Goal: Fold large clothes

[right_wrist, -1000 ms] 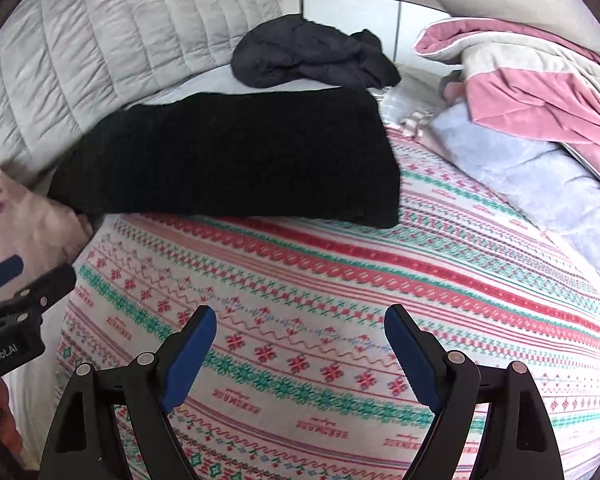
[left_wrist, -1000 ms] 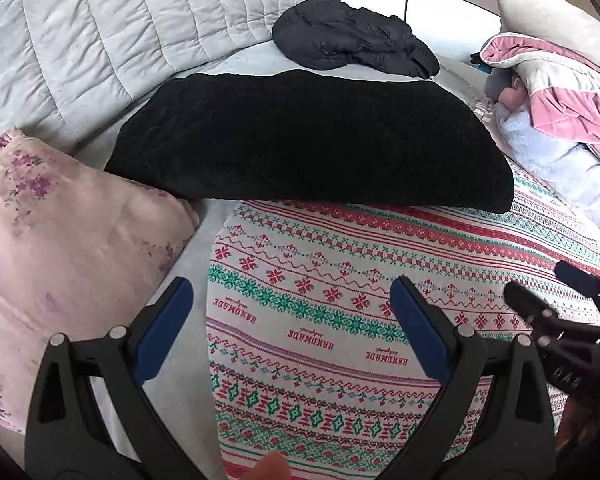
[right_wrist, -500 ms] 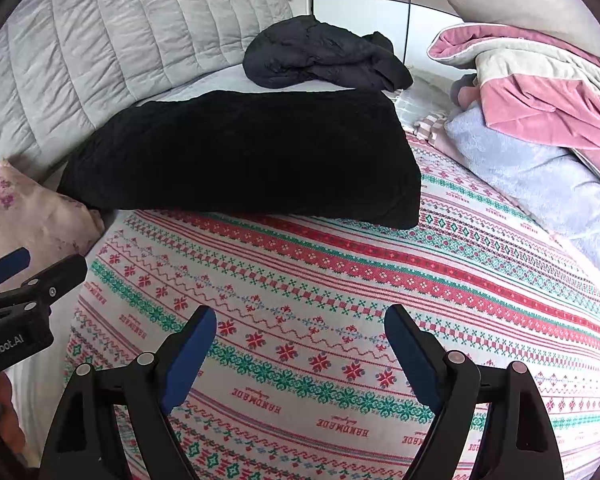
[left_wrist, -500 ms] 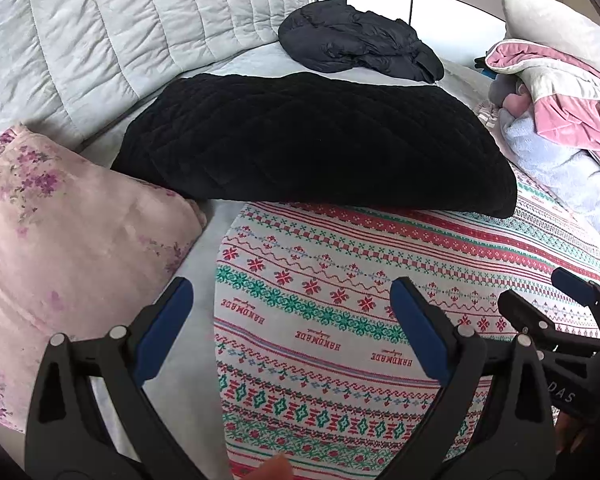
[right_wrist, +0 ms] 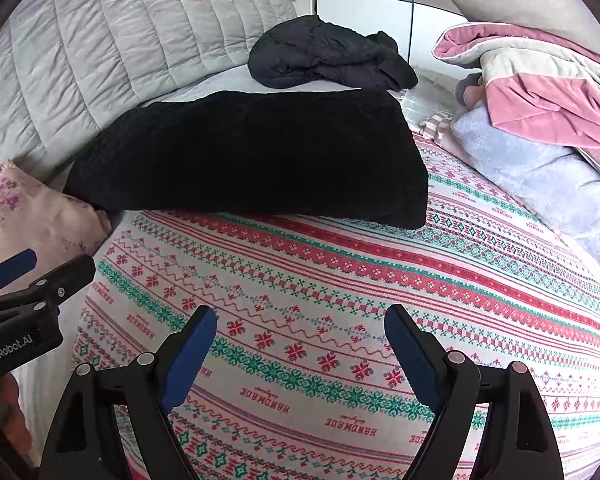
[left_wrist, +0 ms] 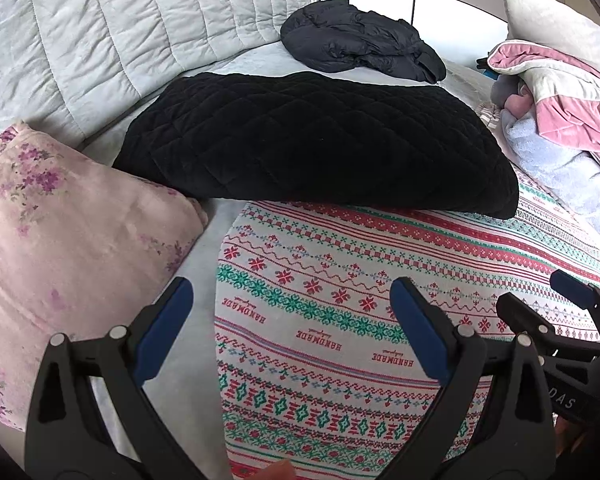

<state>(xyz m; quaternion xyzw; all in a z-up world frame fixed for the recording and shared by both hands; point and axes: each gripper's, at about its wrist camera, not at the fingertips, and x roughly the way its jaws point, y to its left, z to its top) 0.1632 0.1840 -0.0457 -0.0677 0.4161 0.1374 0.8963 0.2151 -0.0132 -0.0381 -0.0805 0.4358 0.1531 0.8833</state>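
Observation:
A white cloth with red and green knit-style bands [left_wrist: 340,280] [right_wrist: 340,272] lies spread flat on the bed. Its left edge runs between my left gripper's fingers. A folded black quilted garment [left_wrist: 308,136] [right_wrist: 252,156] lies across its far edge. My left gripper [left_wrist: 292,320] hovers open above the cloth's near left part, holding nothing. It also shows at the left in the right wrist view [right_wrist: 40,276]. My right gripper [right_wrist: 300,320] hovers open over the cloth's middle, empty. It appears at the right in the left wrist view [left_wrist: 540,304].
A crumpled dark jacket [left_wrist: 360,44] [right_wrist: 324,60] lies behind the black garment. A pink floral bundle [left_wrist: 60,240] sits at the left. Pink-and-grey bedding [right_wrist: 540,92] on a pale blue fleece [right_wrist: 540,176] is piled at the right. A grey quilted headboard [left_wrist: 100,40] closes the back.
Almost nothing: the scene sits slightly further right in both views. Both grippers stay open above the patterned cloth.

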